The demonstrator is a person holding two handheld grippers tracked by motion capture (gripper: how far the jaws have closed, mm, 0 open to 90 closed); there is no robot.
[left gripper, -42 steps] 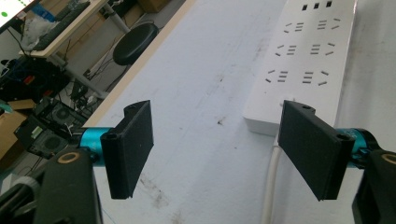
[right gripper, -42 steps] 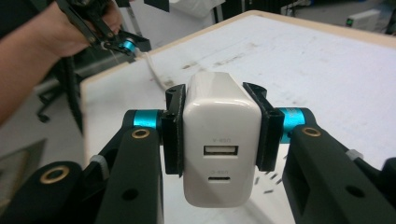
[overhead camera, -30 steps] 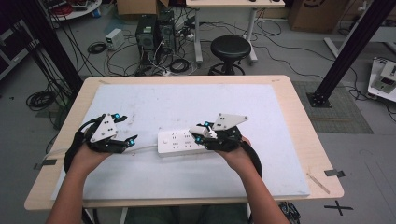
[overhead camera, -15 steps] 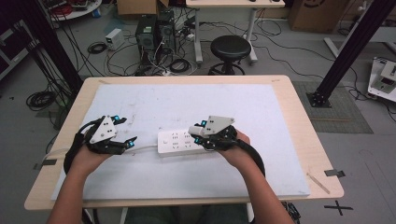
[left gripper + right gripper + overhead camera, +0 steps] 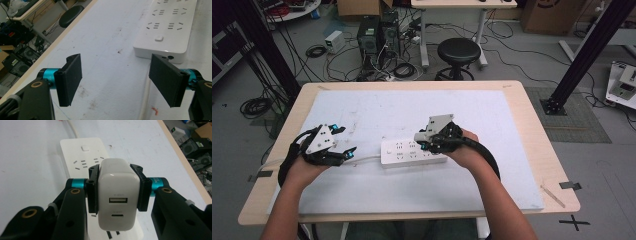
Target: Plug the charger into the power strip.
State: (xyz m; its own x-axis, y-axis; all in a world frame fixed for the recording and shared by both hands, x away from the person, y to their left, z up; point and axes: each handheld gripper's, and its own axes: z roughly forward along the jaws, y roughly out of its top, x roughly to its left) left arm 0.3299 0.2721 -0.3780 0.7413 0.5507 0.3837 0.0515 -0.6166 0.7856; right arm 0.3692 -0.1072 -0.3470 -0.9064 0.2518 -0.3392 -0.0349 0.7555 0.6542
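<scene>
While the right gripper point(image 5: 117, 187) clamps a white charger point(image 5: 118, 195) between its jaws, USB ports facing the camera, it hovers over the power strip point(image 5: 412, 152), at that strip's right half in the high view. Left gripper point(image 5: 120, 80) sits just off the strip's left end, jaws spread wide, holding nothing, near the strip's cord point(image 5: 364, 159). Strip lies flat on the white worktop point(image 5: 377, 107), roughly mid-worktop, sockets up.
</scene>
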